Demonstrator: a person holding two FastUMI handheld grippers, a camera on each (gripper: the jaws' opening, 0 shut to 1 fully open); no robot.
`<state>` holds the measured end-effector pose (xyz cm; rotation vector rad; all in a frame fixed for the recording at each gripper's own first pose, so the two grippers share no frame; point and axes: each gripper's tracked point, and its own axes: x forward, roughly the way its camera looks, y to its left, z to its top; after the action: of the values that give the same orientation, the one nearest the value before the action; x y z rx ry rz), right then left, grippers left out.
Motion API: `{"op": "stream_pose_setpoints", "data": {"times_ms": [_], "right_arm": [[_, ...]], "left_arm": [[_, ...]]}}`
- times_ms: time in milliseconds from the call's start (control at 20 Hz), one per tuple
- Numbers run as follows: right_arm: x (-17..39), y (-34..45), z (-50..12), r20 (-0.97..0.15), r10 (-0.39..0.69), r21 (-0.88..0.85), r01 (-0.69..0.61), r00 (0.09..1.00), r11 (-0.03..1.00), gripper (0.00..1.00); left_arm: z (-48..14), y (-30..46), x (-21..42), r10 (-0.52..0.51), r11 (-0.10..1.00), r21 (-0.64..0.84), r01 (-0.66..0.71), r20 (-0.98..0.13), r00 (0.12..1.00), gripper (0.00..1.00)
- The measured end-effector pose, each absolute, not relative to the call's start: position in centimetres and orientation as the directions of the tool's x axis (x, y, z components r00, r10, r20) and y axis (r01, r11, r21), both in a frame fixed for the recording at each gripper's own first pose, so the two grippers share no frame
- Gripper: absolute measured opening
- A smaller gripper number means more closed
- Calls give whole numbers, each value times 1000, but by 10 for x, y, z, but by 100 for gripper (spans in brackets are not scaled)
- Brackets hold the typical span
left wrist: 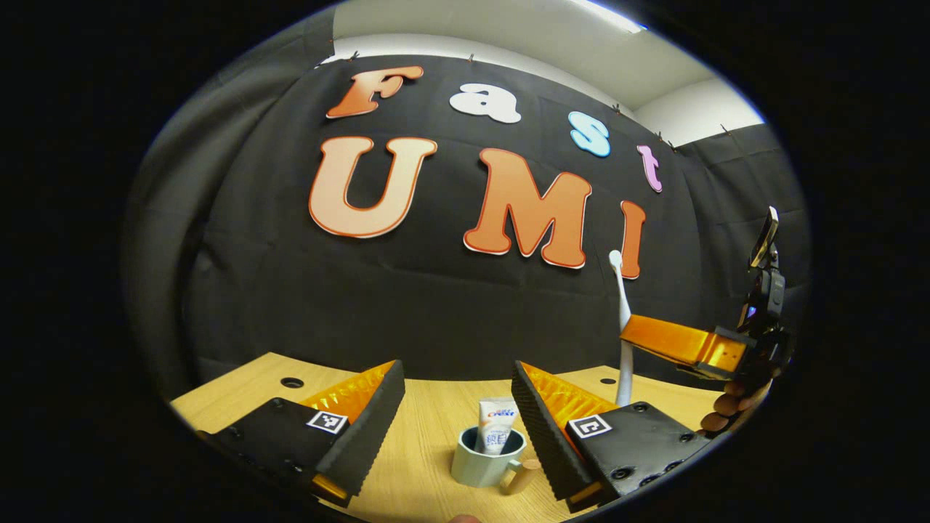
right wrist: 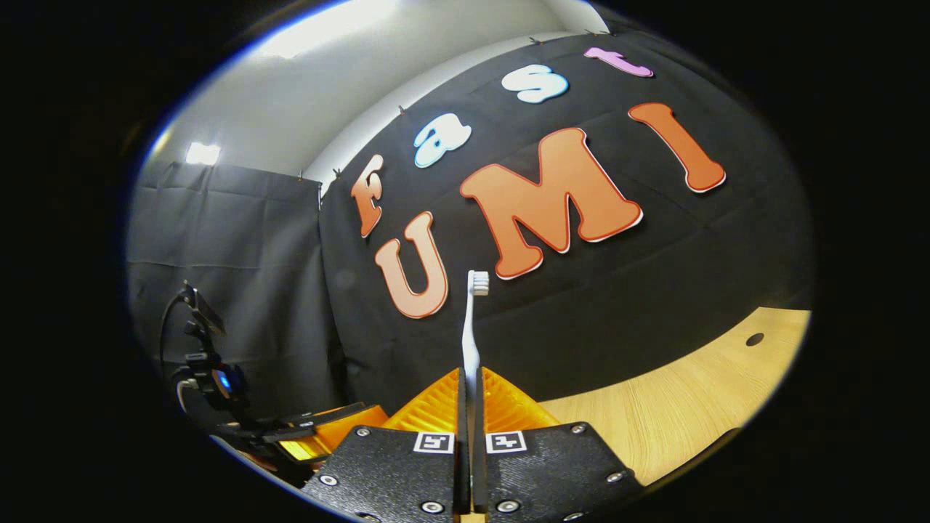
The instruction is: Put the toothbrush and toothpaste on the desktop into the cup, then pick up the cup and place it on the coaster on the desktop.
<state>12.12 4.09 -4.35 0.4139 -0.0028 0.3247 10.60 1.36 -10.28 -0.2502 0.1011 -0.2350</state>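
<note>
A pale blue cup (left wrist: 485,459) with a wooden handle stands on the wooden desk (left wrist: 429,421), and a white toothpaste tube (left wrist: 498,424) sticks up out of it. My left gripper (left wrist: 458,418) is open, its fingers either side of the cup and nearer the camera. My right gripper (right wrist: 470,396) is shut on a white toothbrush (right wrist: 471,330), which stands upright with the bristles on top. In the left gripper view that right gripper (left wrist: 639,335) hangs above the desk at the right, with the toothbrush (left wrist: 623,319) held upright behind and to the right of the cup.
Round cable holes mark the desk (right wrist: 690,421) at its far corners (left wrist: 292,382) (right wrist: 754,339). The black cloth wall closes off the back edge of the desk. A hand (left wrist: 734,407) holds the right gripper at the right edge.
</note>
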Motion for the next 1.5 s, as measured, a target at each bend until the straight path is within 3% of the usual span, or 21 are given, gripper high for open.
{"op": "stream_pose_setpoints", "data": {"times_ms": [550, 600, 900, 950, 1000, 1300, 1350, 1400, 1500], "right_arm": [[150, 88, -75, 120, 331, 340, -352, 936, 872, 2], [152, 92, -80, 119, 326, 321, -347, 938, 881, 2], [165, 96, -110, 67, 262, 251, -271, 963, 929, 2], [166, 95, -114, 64, 249, 237, -257, 966, 937, 2], [168, 94, -117, 56, 236, 219, -242, 970, 945, 2], [167, 101, -129, 36, 226, 190, -228, 974, 955, 7], [167, 101, -130, 33, 223, 179, -225, 974, 958, 13], [167, 101, -131, 27, 224, 170, -225, 974, 959, 7], [167, 100, -134, 11, 225, 171, -223, 974, 960, 8]], "left_arm": [[-86, 62, 67, -163, 945, -289, 154, -9, 987, 94], [-87, 65, 66, -157, 946, -289, 148, -8, 988, 88], [-83, 80, 65, -132, 945, -301, 129, 10, 991, 88], [-84, 81, 66, -129, 945, -303, 126, 10, 992, 100], [-86, 83, 67, -126, 945, -303, 122, 6, 992, 88], [-92, 89, 67, -115, 948, -300, 108, -7, 993, 88], [-93, 90, 67, -113, 948, -301, 104, -12, 994, 88], [-95, 91, 66, -111, 948, -303, 101, -17, 994, 88], [-101, 91, 69, -110, 947, -306, 95, -31, 993, 88]]}}
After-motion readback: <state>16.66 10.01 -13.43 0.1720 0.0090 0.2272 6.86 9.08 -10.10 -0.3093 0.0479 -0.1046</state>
